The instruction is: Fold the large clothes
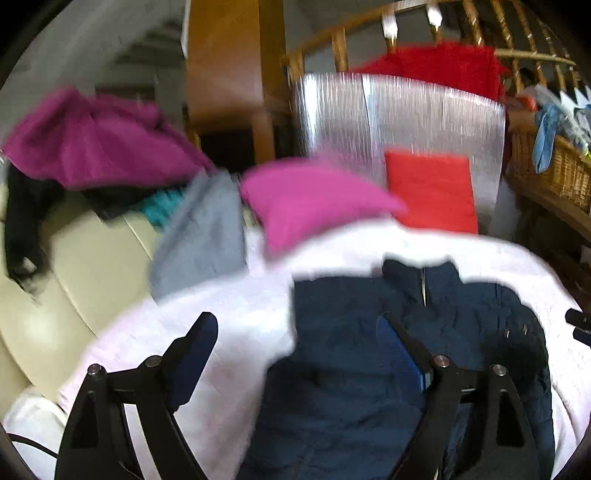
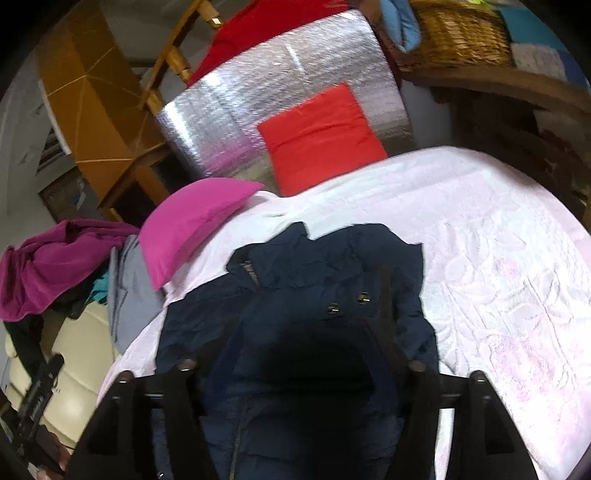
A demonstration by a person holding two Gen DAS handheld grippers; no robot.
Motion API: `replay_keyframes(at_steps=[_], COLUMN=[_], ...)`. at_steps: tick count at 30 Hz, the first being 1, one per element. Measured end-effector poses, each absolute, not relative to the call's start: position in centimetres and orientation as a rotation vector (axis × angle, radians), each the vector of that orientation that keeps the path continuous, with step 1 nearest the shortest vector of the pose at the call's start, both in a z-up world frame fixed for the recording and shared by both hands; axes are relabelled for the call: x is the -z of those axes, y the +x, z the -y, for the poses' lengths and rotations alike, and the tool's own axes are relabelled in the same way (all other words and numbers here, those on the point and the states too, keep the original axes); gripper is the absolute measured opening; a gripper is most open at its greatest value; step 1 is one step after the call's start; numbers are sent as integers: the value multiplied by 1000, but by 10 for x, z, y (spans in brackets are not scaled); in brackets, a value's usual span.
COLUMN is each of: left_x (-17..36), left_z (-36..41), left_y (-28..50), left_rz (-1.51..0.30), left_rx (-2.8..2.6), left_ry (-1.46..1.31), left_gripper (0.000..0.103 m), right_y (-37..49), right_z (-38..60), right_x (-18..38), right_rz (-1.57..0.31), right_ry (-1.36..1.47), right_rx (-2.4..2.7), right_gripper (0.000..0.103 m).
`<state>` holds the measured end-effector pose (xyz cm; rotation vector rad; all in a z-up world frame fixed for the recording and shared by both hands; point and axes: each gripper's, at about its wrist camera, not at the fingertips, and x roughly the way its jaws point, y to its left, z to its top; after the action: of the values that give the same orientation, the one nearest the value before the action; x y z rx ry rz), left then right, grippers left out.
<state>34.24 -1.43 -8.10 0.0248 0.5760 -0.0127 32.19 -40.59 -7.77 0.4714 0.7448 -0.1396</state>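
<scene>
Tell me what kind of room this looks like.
Probably a bedroom at home: a navy jacket lies on a bed with a pale pink bedspread, a pink pillow sits at its head, and a wicker basket of laundry stands nearby.

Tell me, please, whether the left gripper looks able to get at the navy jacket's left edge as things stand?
Probably yes. The left gripper has its jaws open, straddling the edge of the navy jacket on the pale bedspread; nothing lies between them and the fabric.

Bare bedspread (image 2: 498,240) rightward — pink pillow (image 2: 192,221) left
</scene>
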Motion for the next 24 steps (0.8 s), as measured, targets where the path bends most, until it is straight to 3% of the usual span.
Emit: replay_keyframes(at_steps=[5,10,19,20,22,24], left_x=[136,158,214,216,217,215], left_z=[4,-13,-26,-27,-27,-26], left_y=[407,452,488,488,487,484], left_rz=[-824,-899,-1053,-1058,-1064,-1060], left_rx=[36,48,21,21,20,16], left_ry=[-55,-167,-225,-231,-233,-216], left_gripper=[88,88,88,88,88,88], right_y=[335,346,369,371,374,372], right_z=[449,482,480,475,464,455], right_x=[122,154,186,184,178,168], right_rz=[-839,-889,-974,-980,-976,-949], right_ry=[537,652,567,536,481,418], right_rx=[227,237,217,214,175,195], right_gripper=[72,72,75,73,49,37])
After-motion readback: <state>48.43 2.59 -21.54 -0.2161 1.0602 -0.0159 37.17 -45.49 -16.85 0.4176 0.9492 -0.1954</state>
